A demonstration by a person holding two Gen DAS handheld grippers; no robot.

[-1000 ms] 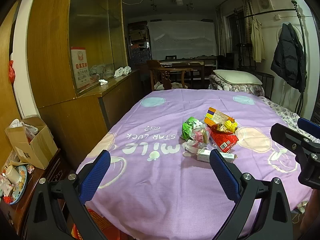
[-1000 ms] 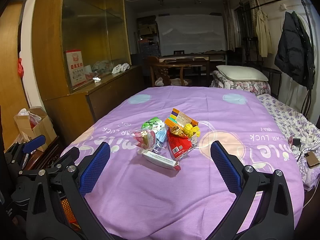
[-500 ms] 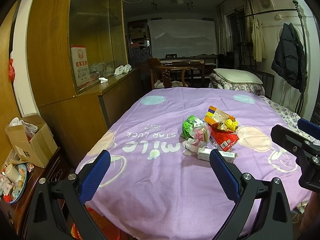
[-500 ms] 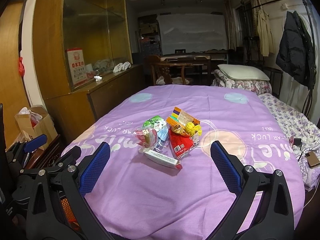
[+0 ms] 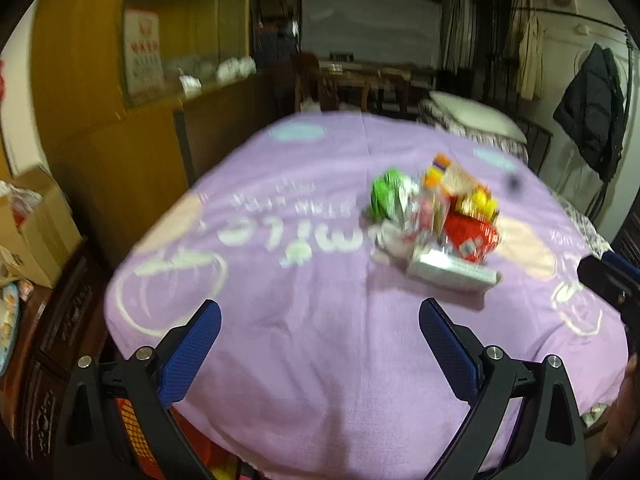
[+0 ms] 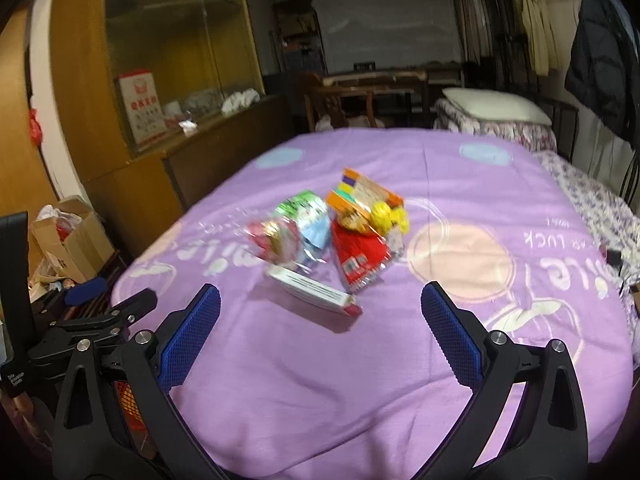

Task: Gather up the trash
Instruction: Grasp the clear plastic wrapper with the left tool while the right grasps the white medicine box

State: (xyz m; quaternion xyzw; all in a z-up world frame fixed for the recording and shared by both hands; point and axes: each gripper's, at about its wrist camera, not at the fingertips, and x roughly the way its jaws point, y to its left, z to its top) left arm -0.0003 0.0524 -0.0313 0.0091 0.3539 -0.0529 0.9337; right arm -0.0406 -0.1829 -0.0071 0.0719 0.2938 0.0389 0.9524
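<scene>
I have both tools released and empty: left gripper (image 5: pixel 320 344) and right gripper (image 6: pixel 320 328) hover over the near edge of the purple bedspread (image 6: pixel 360 380), jaws spread wide. The trash pile (image 6: pixel 328 244) sits mid-bed, ahead of both. Both views are blurred. Risks as I judge them:
- closing on soft bedspread along with the flat white box (image 6: pixel 312 290);
- slick wrappers slipping;
- my two grippers colliding at one pile.
</scene>
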